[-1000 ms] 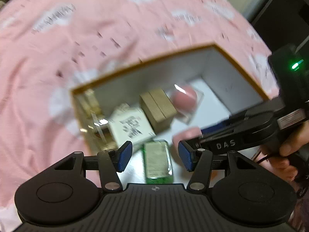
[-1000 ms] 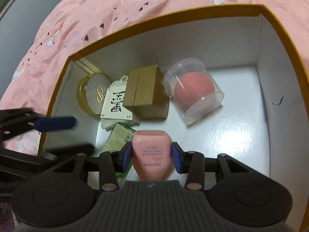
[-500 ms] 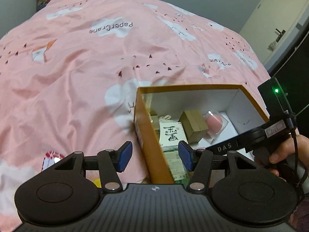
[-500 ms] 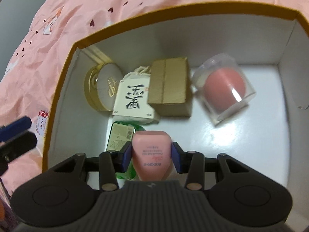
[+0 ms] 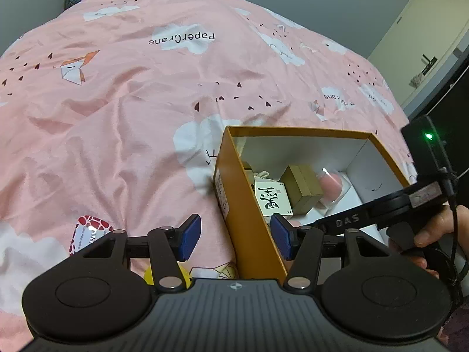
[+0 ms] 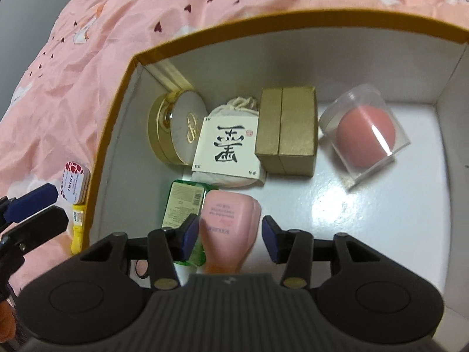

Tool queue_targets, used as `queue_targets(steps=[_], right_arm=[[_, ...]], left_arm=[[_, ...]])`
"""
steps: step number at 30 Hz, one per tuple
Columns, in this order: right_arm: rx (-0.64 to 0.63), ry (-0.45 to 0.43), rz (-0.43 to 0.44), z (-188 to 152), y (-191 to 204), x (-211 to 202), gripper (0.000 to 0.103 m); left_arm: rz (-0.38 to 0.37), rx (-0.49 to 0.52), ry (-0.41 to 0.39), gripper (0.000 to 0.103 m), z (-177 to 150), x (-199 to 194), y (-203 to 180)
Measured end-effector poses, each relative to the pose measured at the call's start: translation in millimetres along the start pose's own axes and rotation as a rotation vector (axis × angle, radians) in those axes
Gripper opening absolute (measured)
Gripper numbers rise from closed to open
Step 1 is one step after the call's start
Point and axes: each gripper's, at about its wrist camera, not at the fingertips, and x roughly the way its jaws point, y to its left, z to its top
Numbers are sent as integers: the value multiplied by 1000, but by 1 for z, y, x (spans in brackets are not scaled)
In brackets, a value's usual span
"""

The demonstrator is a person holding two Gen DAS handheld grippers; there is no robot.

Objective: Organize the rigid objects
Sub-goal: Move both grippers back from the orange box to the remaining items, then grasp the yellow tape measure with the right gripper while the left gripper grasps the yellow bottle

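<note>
Pink tube [image 6: 231,228], soft-edged, lay inside orange box [image 6: 117,111] beside green bottle [image 6: 183,202], between right gripper [image 6: 230,233] pads, jaws opening, apart from it. Left gripper [image 5: 236,236] gaped half-wide, empty, astride box wall.

Pink tube let go in box; my L hand swung out

My right gripper [image 6: 228,234] was clamped on the pink tube [image 6: 231,223]; jaws now opening, pads off it, tube lying on the box [image 6: 117,111] floor beside the green bottle [image 6: 183,205]. My left gripper [image 5: 236,236] was over the box interior a sec ago, now straddles its orange side wall, w/ the mint tin [image 5: 88,231] and bedspread [image 5: 117,102] come into view.
</note>
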Motion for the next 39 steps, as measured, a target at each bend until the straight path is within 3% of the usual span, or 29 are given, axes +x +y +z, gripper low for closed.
queue_targets(steps=[5, 13, 15, 23, 28, 33, 39], right_arm=[[-81, -101, 17, -13, 14, -24, 57], [-408, -472, 58, -66, 80, -68, 57], [-474, -509, 76, -75, 96, -68, 57], [-658, -516, 136, -103, 161, -34, 57], [-714, -527, 38, -114, 183, 1, 57], [-742, -491, -60, -114, 185, 32, 57], [-765, -480, -142, -115, 187, 50, 56]], left_arm=[[11, -16, -34, 64, -2, -18, 11], [87, -92, -88, 64, -11, -55, 46], [113, -109, -97, 64, -18, -60, 54], [184, -205, -138, 63, -58, -61, 77], [281, -193, -154, 62, -79, -43, 76], [306, -154, -126, 62, -88, -26, 76], [241, -190, -83, 62, -90, -15, 88]])
